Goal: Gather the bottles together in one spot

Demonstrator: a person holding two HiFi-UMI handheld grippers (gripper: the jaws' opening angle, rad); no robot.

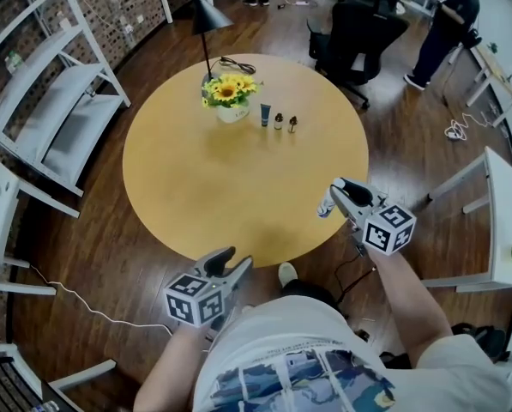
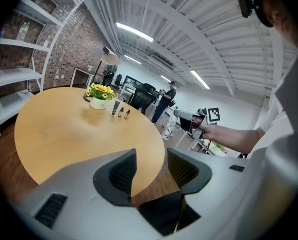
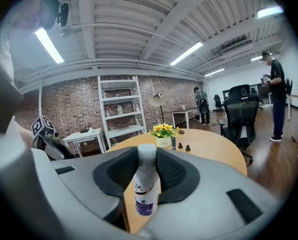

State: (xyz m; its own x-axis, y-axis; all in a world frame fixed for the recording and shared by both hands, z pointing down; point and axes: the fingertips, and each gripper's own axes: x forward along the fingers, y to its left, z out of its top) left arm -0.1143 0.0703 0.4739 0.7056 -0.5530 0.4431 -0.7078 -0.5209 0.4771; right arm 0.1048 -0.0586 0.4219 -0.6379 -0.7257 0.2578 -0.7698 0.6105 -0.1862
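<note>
right gripper (image 3: 148, 160): we held the white bottle (image 3: 145, 186) by its upper body, over the table's (image 1: 178, 196) near edge | left gripper (image 2: 149, 168): jaws apart, empty | small bottles (image 1: 278, 121): rowed beside the flower pot (image 1: 231, 112) | handling: we judged it light, stiff, slippery plastic, best gripped mid-body

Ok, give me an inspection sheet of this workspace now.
Surface: round wooden table.
Job's things: white bottle in right gripper; tube and two small bottles beside flower pot.
Clutter: flower pot, lamp.
Grippers: right gripper shut on white bottle; left gripper open, empty.
Cables: lamp cable on table; white cable on floor.
Surroundings: white shelf, office chair, person standing.
</note>
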